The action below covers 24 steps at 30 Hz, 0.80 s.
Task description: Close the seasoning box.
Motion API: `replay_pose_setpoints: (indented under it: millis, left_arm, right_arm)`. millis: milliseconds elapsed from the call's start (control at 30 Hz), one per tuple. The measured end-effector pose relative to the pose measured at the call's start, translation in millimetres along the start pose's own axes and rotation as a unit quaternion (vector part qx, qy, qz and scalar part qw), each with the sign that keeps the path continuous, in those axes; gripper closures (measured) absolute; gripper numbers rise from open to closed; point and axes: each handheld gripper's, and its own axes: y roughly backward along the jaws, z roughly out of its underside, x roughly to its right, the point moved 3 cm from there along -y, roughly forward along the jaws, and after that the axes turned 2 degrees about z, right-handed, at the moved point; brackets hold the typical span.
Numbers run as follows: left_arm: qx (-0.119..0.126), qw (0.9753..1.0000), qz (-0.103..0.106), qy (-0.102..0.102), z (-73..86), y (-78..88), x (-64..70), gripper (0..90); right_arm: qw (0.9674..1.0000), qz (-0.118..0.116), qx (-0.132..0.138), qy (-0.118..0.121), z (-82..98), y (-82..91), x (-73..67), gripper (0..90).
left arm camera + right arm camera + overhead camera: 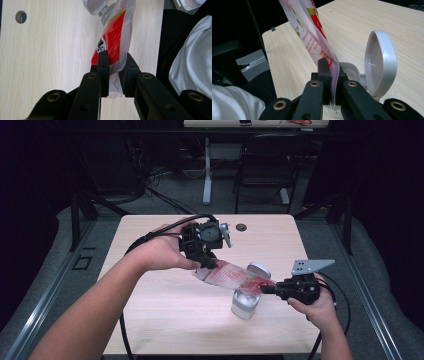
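A red and clear plastic pouch (231, 276) hangs stretched above the wooden table (165, 310), tilted down to the right. My left gripper (204, 265) is shut on its upper left end; in the left gripper view the pouch (113, 45) sits pinched between the jaws of that gripper (115, 75). My right gripper (265, 289) is shut on the lower right end, just over a white container (245, 304) whose round lid (259, 269) stands flipped open. In the right gripper view the pouch (310, 32) rises from the right gripper (332, 75) beside the open lid (380, 62).
A small round grommet hole (241, 227) sits near the table's far edge. Beyond the table stand a black chair (265, 165) and a desk leg (207, 170) on the grey floor. Cables trail from both grippers across the table's sides.
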Motion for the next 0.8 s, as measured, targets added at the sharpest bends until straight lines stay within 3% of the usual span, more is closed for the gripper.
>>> replay_pose_setpoints:
  millis: [533, 800]
  left_arm:
    - [-0.006, 1.0, -0.001, 0.005, 9.3, 3.4, 0.7, 79.9]
    - [0.0, 0.9999, -0.008, 0.01, 9.0, 3.9, -0.1, 80.0]
  right_arm:
    - [0.9998, -0.02, -0.004, 0.009, -1.5, -7.8, -5.6, 89.6]
    - [0.9999, 0.004, 0.009, 0.004, -3.0, -11.7, -3.0, 89.5]
